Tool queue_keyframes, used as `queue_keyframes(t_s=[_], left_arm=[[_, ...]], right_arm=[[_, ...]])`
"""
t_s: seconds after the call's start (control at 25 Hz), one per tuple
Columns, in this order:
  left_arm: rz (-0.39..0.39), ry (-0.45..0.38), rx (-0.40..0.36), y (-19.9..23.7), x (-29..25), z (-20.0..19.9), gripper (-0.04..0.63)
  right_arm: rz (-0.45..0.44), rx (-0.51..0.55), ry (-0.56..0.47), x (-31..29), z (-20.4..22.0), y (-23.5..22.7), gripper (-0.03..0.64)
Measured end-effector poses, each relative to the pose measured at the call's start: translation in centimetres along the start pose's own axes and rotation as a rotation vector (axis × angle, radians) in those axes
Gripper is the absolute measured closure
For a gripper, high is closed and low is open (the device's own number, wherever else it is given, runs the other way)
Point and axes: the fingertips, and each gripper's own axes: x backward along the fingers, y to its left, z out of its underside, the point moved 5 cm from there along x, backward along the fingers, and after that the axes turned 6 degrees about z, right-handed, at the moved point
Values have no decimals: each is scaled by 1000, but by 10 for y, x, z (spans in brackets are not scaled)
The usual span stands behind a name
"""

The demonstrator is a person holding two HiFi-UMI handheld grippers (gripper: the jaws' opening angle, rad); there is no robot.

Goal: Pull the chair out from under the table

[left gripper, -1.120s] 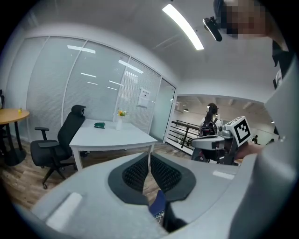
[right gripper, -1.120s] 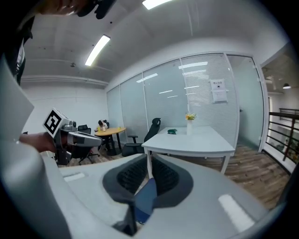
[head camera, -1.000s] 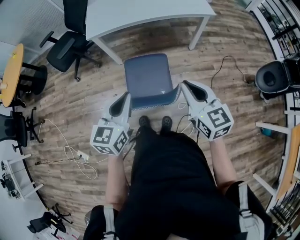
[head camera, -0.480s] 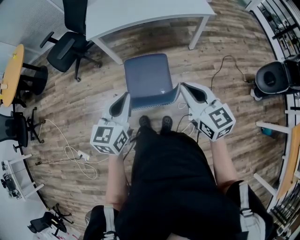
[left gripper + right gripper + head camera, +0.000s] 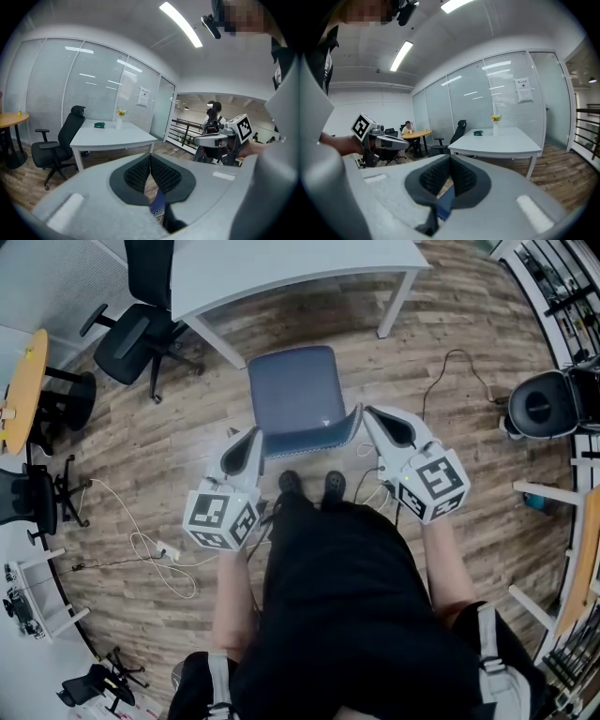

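Wood-plank floor (image 5: 159, 446) bearing blue chair (image 5: 295, 395) near white table (image 5: 281, 263), black office chair (image 5: 136, 338), loose white cable (image 5: 141, 542).

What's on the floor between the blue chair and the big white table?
Nothing. The head view shows only bare wooden floor between the blue chair and the white table.

Before the table (image 5: 281, 268) stands the chair (image 5: 292, 395), flanked by left gripper (image 5: 254, 436) and right gripper (image 5: 367, 417); office chair (image 5: 136, 338) left of table.

Left tongs (image 5: 255, 433) and right tongs (image 5: 367, 414) have pinched shut on chair (image 5: 294, 395).
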Motion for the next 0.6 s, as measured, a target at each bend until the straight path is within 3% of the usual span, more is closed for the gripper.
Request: queue_keyframes(t_s=[0.6], left_arm=[[5, 8, 8, -5, 3, 7, 584]], right_arm=[[5, 16, 20, 6, 6, 3, 614]])
